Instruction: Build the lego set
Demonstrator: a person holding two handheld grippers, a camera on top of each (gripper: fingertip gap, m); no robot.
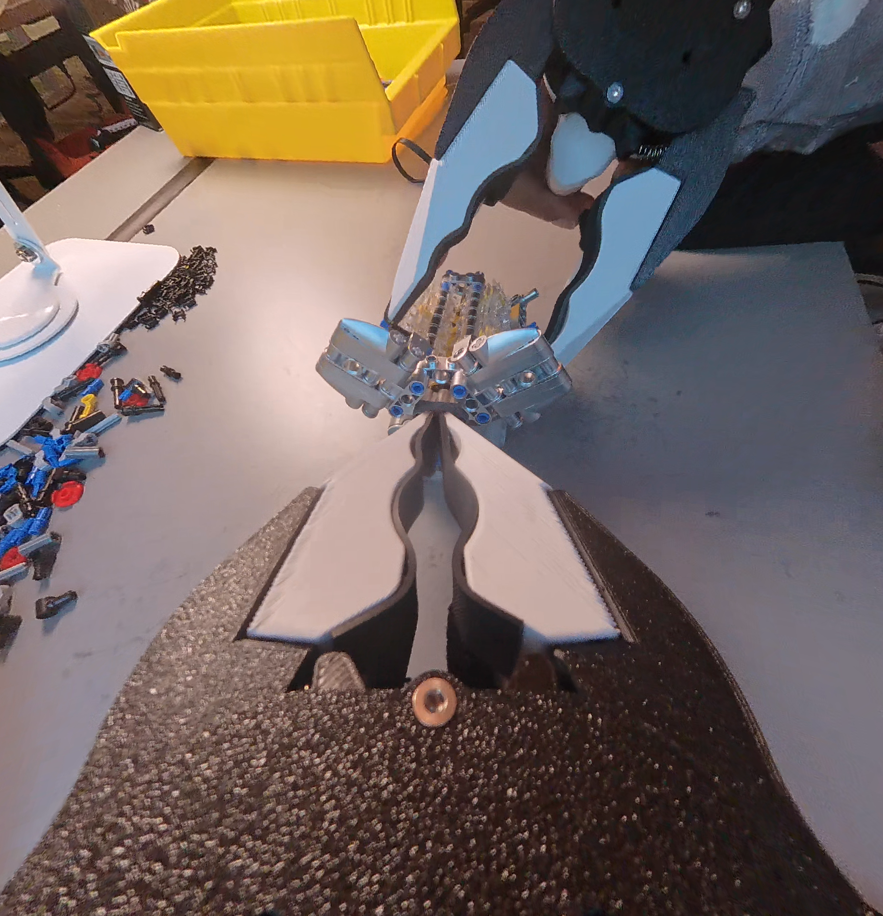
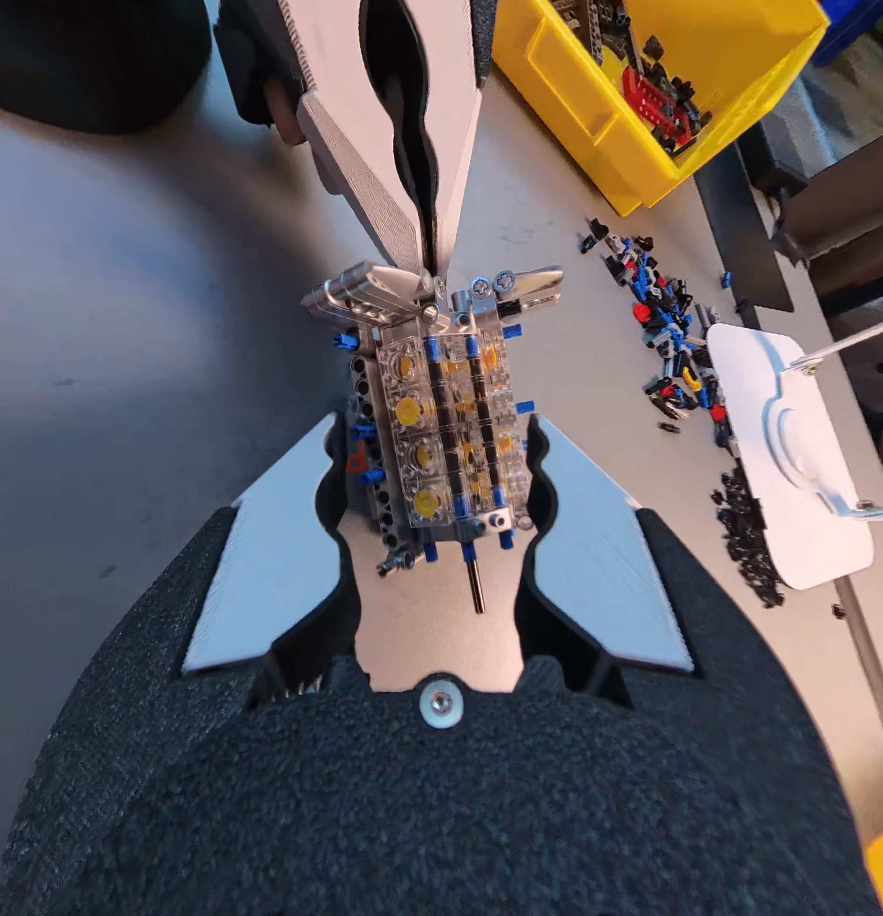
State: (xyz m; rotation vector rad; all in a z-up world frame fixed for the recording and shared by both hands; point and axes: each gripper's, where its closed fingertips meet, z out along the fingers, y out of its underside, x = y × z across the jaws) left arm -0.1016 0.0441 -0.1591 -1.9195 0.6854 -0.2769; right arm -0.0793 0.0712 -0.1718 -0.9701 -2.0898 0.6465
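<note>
A brick-built engine model (image 1: 444, 376), silver-grey with clear blocks, yellow studs and blue pins, sits on the grey table (image 1: 702, 446). My left gripper (image 1: 437, 421) is shut, with its tips against the model's near, silver end. In the right wrist view (image 2: 432, 270) it comes in from above with its fingers together at that same end. My right gripper (image 2: 435, 421) is open, with one finger on each side of the model (image 2: 444, 431) and a narrow gap on the right side. It also shows in the left wrist view (image 1: 479, 337), straddling the model's far end.
A yellow bin (image 1: 281, 99) with parts stands at the table's back; it also shows in the right wrist view (image 2: 603, 124). Loose blue, black and red pieces (image 1: 43, 471) and a heap of small black pins (image 1: 181, 282) lie beside a white lamp base (image 1: 57, 307). Spacing between my two grippers at the tips: around 5 cm.
</note>
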